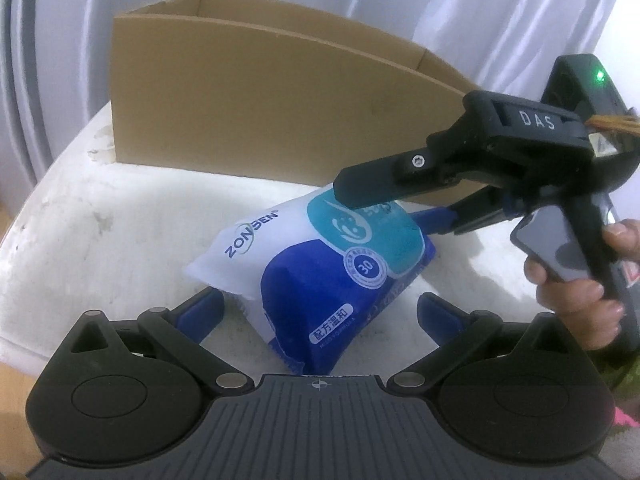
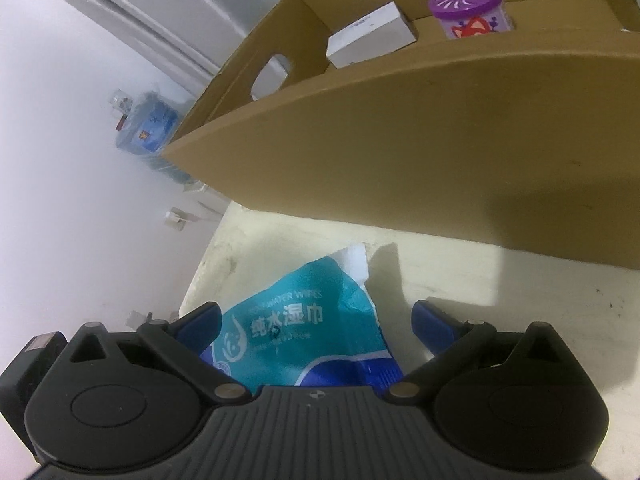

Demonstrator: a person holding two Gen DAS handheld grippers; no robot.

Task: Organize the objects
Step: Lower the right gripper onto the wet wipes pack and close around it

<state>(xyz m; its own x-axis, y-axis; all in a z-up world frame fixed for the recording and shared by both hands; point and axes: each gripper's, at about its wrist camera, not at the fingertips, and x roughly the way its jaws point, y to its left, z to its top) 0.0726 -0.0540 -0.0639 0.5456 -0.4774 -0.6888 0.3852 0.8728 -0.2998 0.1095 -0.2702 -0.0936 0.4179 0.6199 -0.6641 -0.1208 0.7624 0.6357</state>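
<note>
On the table: a blue-and-white wipes pack [image 1: 320,264] lies on the white table [image 1: 100,240], in front of the cardboard box [image 1: 256,104].
Your left gripper [image 1: 320,312]: jaws spread wide, pack between them, nothing clamped.
Your right gripper [image 2: 316,320]: jaws wide around the pack's far end, not closed on it.
Inside the box: white carton [image 2: 370,34], purple-lidded tub [image 2: 470,10].

our left gripper [image 1: 320,312] sits low in frame, fingers spread wide. our right gripper [image 1: 400,216] enters from the right, fingers also apart, a hand [image 1: 576,280] gripping its handle.
</note>
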